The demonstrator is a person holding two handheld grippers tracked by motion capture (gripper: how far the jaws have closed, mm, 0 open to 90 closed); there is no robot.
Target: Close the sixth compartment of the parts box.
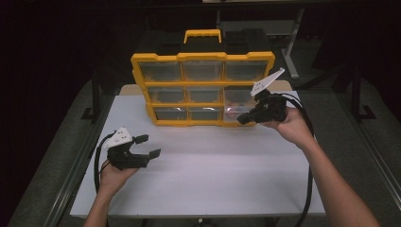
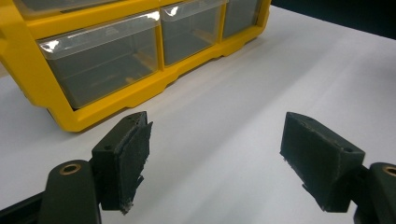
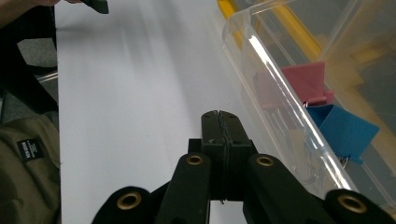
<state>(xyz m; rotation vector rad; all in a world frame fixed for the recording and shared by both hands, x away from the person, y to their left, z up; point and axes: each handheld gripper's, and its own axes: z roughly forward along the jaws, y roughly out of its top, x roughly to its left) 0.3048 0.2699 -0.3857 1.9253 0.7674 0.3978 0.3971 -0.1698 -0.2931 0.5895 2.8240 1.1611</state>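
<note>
A yellow organizer (image 1: 202, 56) with clear drawers stands upright at the back of the white table (image 1: 203, 175). My right gripper (image 1: 243, 118) is shut with nothing between its jaws, its tip at the bottom right drawer (image 1: 236, 112). In the right gripper view the shut gripper (image 3: 219, 116) lies just left of that clear drawer (image 3: 275, 84), which holds a pink binder clip (image 3: 306, 80) and a blue binder clip (image 3: 341, 130). Whether the jaws touch the drawer I cannot tell. My left gripper (image 1: 147, 146) hovers open at the table's front left, empty; in its own view the left gripper (image 2: 215, 135) faces the organizer's lower row (image 2: 102, 65).
An olive bag (image 3: 28, 154) sits beyond the table's edge in the right gripper view. Black cables trail from both grippers, the right one (image 1: 309, 189) running down past the table's front right. Dark floor and table legs surround the table.
</note>
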